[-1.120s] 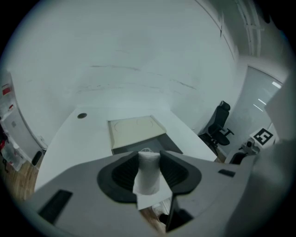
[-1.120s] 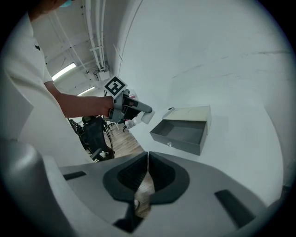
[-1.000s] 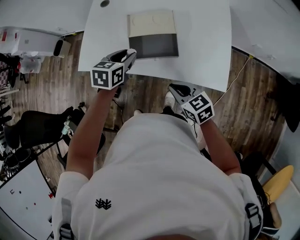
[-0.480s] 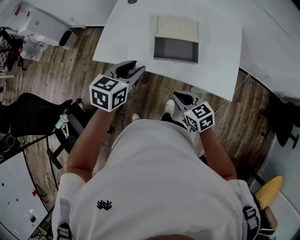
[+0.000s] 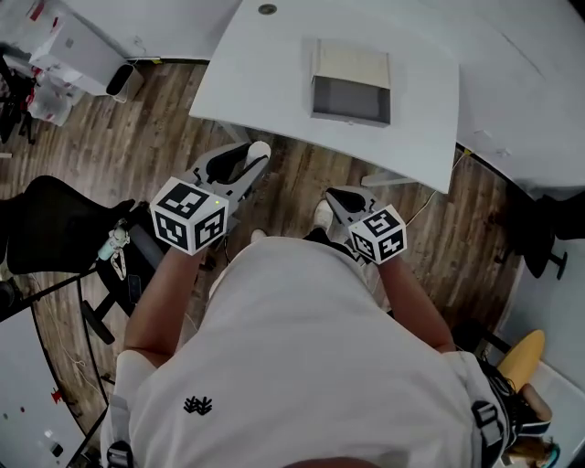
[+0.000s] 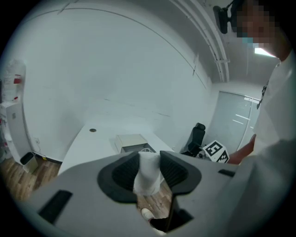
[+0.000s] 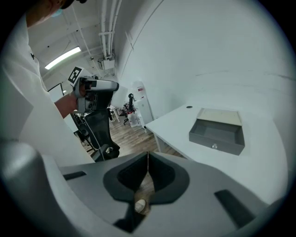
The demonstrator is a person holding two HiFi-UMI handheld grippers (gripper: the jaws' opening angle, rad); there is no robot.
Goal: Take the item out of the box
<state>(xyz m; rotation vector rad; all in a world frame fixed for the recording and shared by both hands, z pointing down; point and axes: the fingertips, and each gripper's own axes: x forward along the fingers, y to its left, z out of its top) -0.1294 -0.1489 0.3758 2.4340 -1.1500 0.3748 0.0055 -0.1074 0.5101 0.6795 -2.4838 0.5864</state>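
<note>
An open grey box (image 5: pixel 351 87) with a beige lid part lies on the white table (image 5: pixel 265 64); its inside looks bare. My left gripper (image 5: pixel 245 163) is held off the table's near edge, over the wood floor, shut on a small white item (image 5: pixel 259 150). In the left gripper view the white item (image 6: pixel 148 173) sits pinched between the dark pads, with the box (image 6: pixel 132 142) beyond. My right gripper (image 5: pixel 339 200) hangs lower, near the person's body, shut with nothing in it. In the right gripper view the jaws (image 7: pixel 147 163) meet, and the box (image 7: pixel 218 130) is at the right.
A black office chair (image 5: pixel 55 233) stands at the left on the wood floor. A white cabinet (image 5: pixel 78 46) is at the upper left. A round cable hole (image 5: pixel 267 9) sits near the table's far edge. A second white desk (image 5: pixel 521 101) lies to the right.
The person has stepped back from the table. My left gripper has come away from the box's side to below the table edge, with the white item still in it. The right gripper barely moved.
</note>
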